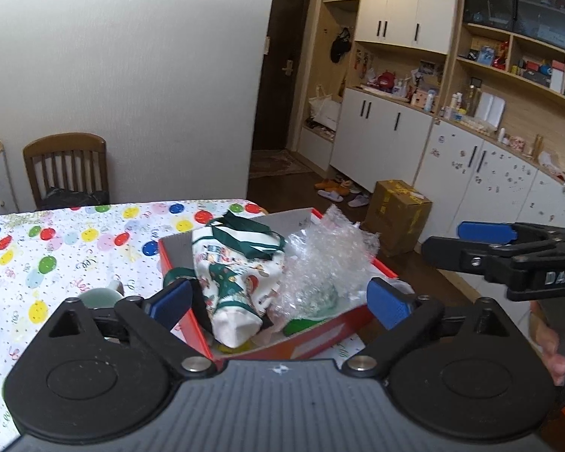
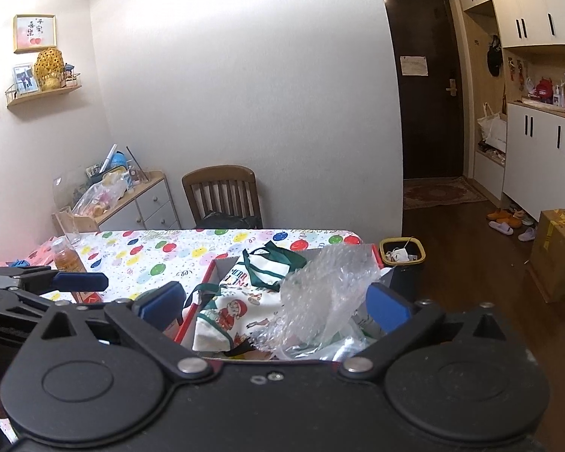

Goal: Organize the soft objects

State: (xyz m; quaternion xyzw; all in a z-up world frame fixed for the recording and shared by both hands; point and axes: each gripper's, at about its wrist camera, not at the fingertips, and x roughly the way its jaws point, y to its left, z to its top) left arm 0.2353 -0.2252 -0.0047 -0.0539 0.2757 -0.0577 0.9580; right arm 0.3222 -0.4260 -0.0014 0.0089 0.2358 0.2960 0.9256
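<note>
Christmas cloth bag (image 1: 237, 275) lies in the red box (image 1: 331, 329) on the worktop (image 1: 56, 248), beside bubble wrap (image 1: 327, 260); my left jaws spread, empty. Right view: jaws spread above the wrap; I'd tuck edges inside.

Both wrist views close above the table (image 1: 75, 248), facing the far wall, sharing the red box (image 1: 320, 324) (image 2: 192, 312)

One red box (image 1: 322, 333), one Christmas bag (image 1: 241, 275), one bubble-wrap sheet (image 1: 327, 260), one chair (image 1: 66, 169).
</note>
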